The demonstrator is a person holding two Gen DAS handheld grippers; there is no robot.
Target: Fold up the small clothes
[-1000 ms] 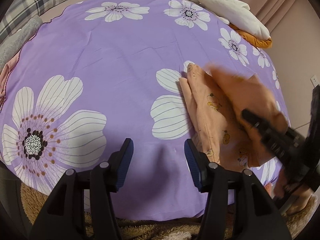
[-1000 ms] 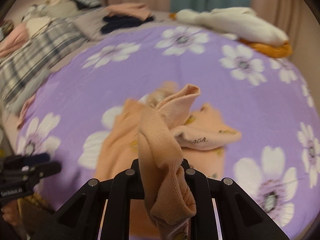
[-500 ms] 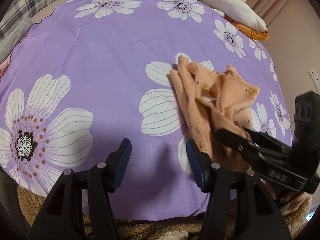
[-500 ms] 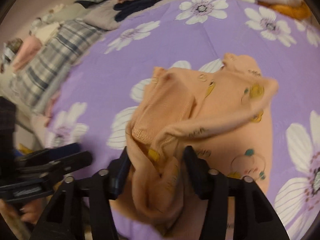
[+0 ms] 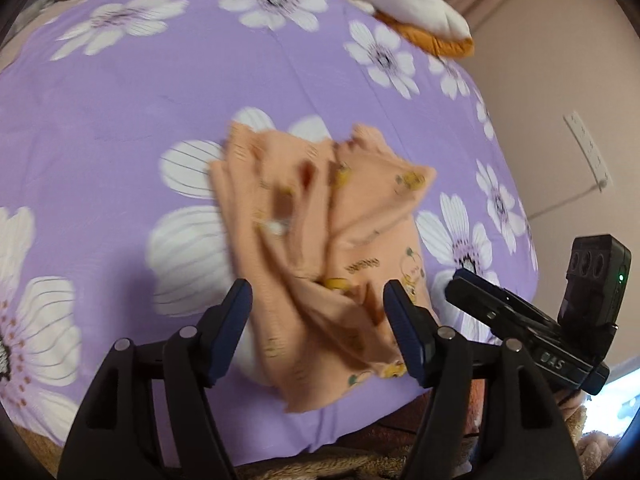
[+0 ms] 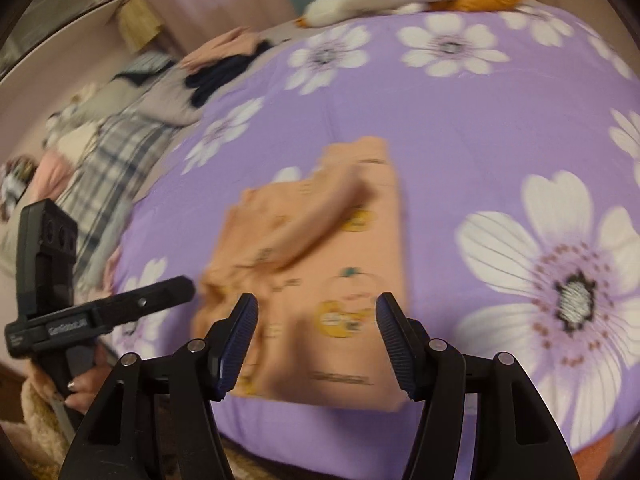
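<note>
Peach cotton, printed with small cartoon figures, is the task's thing: a small garment [image 5: 320, 240] lying rumpled on the purple flowered bedspread [image 5: 120, 120], near the bed's front edge. From the left wrist view, the left gripper [image 5: 318, 312] hangs over the garment's near end, its fingers [image 5: 236, 304] spread and opening wider, cloth showing between them but not pinched. Further right, the right gripper [image 6: 316, 332] likewise hovers over the garment [image 6: 320, 260], fingers [image 6: 394, 328] apart and widening, holding nothing. A fold of cloth lies slantwise across the top layer. I judge a fold just laid down and released, loosely. The next move calls for picking matched edges on both sides and squaring the crooked layer before folding again.
</note>
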